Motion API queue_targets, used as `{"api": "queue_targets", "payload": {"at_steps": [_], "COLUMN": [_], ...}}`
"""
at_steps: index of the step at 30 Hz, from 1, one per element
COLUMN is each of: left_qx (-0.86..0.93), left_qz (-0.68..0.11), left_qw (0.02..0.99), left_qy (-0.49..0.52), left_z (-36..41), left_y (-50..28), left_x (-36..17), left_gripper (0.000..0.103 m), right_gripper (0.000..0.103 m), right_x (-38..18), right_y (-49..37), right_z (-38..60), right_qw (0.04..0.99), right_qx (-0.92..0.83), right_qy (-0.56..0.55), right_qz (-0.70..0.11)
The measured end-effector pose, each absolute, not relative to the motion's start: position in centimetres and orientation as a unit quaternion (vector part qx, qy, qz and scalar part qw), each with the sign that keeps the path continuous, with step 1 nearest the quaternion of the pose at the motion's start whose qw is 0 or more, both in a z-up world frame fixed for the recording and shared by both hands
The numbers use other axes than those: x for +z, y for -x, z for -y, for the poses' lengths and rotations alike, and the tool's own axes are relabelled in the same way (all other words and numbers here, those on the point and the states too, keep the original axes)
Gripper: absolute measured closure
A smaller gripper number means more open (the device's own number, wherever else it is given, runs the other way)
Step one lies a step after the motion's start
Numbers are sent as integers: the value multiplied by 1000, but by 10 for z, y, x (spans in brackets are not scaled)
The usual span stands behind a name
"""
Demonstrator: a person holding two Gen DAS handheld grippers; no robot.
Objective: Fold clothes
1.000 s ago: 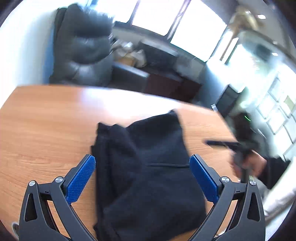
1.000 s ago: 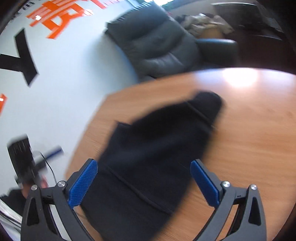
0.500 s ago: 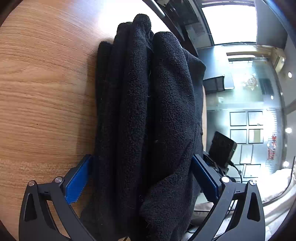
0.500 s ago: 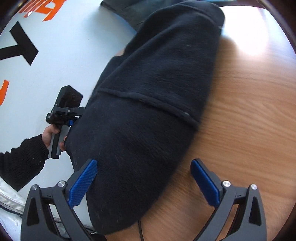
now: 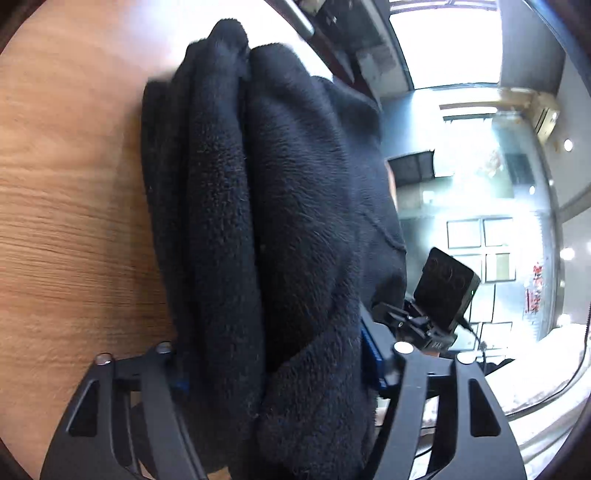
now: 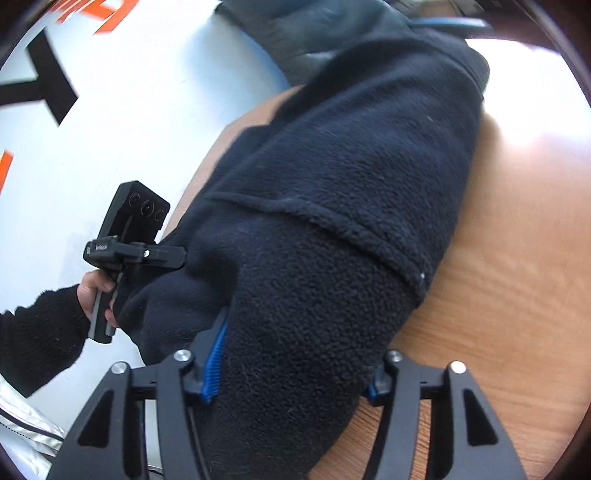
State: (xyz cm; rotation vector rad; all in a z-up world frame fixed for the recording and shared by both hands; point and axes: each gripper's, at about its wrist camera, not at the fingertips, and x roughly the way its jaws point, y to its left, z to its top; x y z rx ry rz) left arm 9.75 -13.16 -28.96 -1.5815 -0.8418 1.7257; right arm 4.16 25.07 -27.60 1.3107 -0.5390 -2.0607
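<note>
A folded black fleece garment (image 5: pixel 295 221) lies on the wooden table (image 5: pixel 74 221), its near end thick with stacked layers. In the left wrist view, my left gripper (image 5: pixel 273 362) straddles that end edge-on; its jaws are closing and the blue pads dig into the cloth on both sides. In the right wrist view, my right gripper (image 6: pixel 291 369) clamps the other near corner of the fleece (image 6: pixel 351 221); its jaws are closing too, with the pads sunk in the pile. Each view shows the other gripper: the left gripper (image 6: pixel 136 254) and the right gripper (image 5: pixel 424 321).
The table's edge (image 6: pixel 229 140) runs close along the fleece's left side, with a white wall bearing black and orange letters behind. A hand (image 6: pixel 92 291) in a black sleeve holds the left gripper. A dark armchair (image 6: pixel 314 29) stands beyond the table. Bright windows (image 5: pixel 443 37) fill the far side.
Both grippers came down and forward onto the near end of the fleece. Their jaws went from wide open around the cloth to pressing on it.
</note>
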Motion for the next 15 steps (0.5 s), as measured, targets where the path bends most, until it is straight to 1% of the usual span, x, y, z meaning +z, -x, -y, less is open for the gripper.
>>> {"api": "queue_targets", "payload": {"at_steps": [3,6,10,12,15], "left_qx": [686,721,773,791,810], "left_qz": [324,320,291,278,246], "left_qw": [315,300,265,245,214], "left_qy": [571,536,497,487,487], "left_z": [156,192,263,298,346], "left_y": [-98,-93,-51,-32,-1], "left_x": [-256,-214,-165,-152,-149], "left_gripper": [43,43,43,42,42], "right_gripper": [49,49,49,49,49], "right_x": [-247,-219,-190,-182,-183], "right_y": [-38,-21,21,45,85], "right_z": [-233,-209,-156,-127,-77], "right_qw": [330,353,398,415,431], "right_qx": [-800,-808,-812,-812,-809], "right_qy": [-470,-437,-396,-381,-371], "right_qz": [177,175,162,155,146]}}
